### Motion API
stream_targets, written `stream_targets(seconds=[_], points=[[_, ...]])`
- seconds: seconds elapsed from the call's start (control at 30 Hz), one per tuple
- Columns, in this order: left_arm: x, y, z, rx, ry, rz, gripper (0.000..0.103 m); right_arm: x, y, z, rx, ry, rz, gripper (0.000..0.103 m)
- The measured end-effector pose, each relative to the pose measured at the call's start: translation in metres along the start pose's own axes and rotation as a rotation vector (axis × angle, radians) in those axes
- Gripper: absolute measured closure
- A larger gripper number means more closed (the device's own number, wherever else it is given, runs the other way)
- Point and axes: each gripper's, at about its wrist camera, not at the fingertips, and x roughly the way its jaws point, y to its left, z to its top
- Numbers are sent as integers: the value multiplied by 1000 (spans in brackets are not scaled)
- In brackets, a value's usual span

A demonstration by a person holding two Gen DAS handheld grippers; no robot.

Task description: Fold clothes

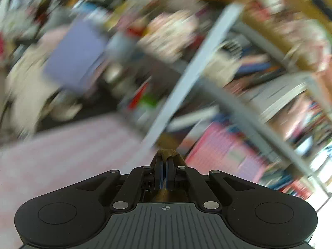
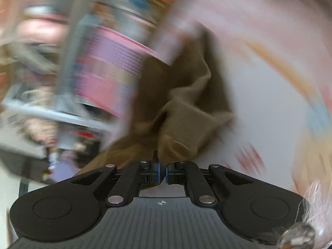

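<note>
Both views are blurred by motion. My left gripper [image 1: 165, 159] is shut on a fold of brown cloth [image 1: 167, 153] that pokes out above the closed fingertips, held up in the air. My right gripper [image 2: 163, 162] is shut on the brown garment [image 2: 182, 108], which bunches and hangs in front of the fingers, lifted off the surface. The rest of the garment between the two grippers is hidden from the left wrist view.
A pink checked surface [image 1: 62, 145] lies below at the left. Grey metal shelving [image 1: 199, 66] packed with colourful items fills the background; it also shows in the right wrist view [image 2: 68, 62]. A white and pink surface [image 2: 259, 83] lies at the right.
</note>
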Motion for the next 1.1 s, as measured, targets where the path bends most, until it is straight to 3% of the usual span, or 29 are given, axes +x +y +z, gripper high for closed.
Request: stream_targets(seconds=[0.03,0.1,0.23,0.43,0.57,0.63,0.7,0.8,0.93,1.03,1.1], points=[[0,8,-9,-15,29,26,103,6,-15,-3,78,37,-44,99],[3,19,-24,-24,82,69,103,4,-23,-3,127,27,-53,99],[11,25,-33,25,155,117,102,2,-19,-1,90,-10,-86,99],[16,25,-28,73,196,57,101,-11,-23,-12,117,-61,-136,99],[29,15,-21,152,225,30,87,-22,-20,-13,88,-153,-189,99],[32,12,-16,186,225,22,70,-29,-17,-13,61,-218,-241,99],[35,14,-9,195,220,27,60,-35,-14,-12,26,-289,-315,99],[40,20,2,198,210,39,58,-40,-8,-7,-47,-398,-459,99],[52,8,5,306,222,1,58,-35,0,4,-184,-491,-642,97],[70,-17,-2,382,268,-83,57,-32,2,6,-197,-508,-713,85],[90,-36,-13,430,312,-134,53,-33,3,-1,-184,-512,-723,63]])
